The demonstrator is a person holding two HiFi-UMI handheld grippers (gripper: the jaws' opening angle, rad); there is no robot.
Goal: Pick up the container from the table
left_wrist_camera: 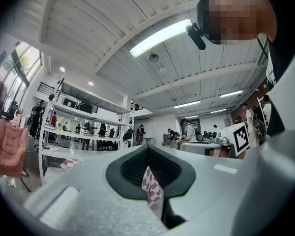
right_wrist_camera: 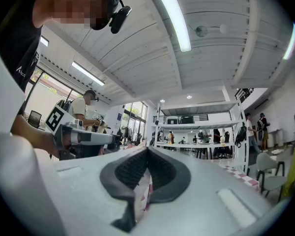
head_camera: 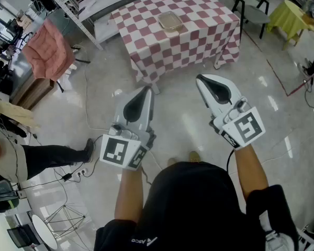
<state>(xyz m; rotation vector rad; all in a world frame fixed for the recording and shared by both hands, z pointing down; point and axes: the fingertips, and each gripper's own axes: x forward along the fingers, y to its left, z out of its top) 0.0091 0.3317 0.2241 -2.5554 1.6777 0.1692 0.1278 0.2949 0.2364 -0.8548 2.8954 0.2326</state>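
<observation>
— Container [head_camera: 170, 21]?
— Lying flat on the red-and-white checked table [head_camera: 204, 14], toward the far side of the top. Shallow, clear, rectangular with rounded corners. Alone up there.

— Close to either tool?
— No. Well apart from both, with a stretch of glossy floor [head_camera: 188, 119] in between.

— Left gripper [head_camera: 145, 90]?
— Pressed together at the tips, pinching nothing. Held out ahead of the body and aimed toward the table's near edge. Through the notch in its dark pads [left_wrist_camera: 130, 168], seen in the left gripper view: only a sliver of the same checks, far beyond.

— Right gripper [head_camera: 201, 80]?
— Same story: clamped tight, empty. Side by side with the other, apart, not touching. Marker cube [head_camera: 246, 127] at its rear, just above the wrist.

— Around the table?
— Pink cloth [head_camera: 49, 51] hanging off to the left. Grey chair [head_camera: 254, 12] and a yellow-green draped stand [head_camera: 289, 14] off to the right. Someone's dark trouser leg [head_camera: 47, 153] stretched out at the left edge of the head view, cables [head_camera: 76, 174] trailing on the floor beside it.
</observation>
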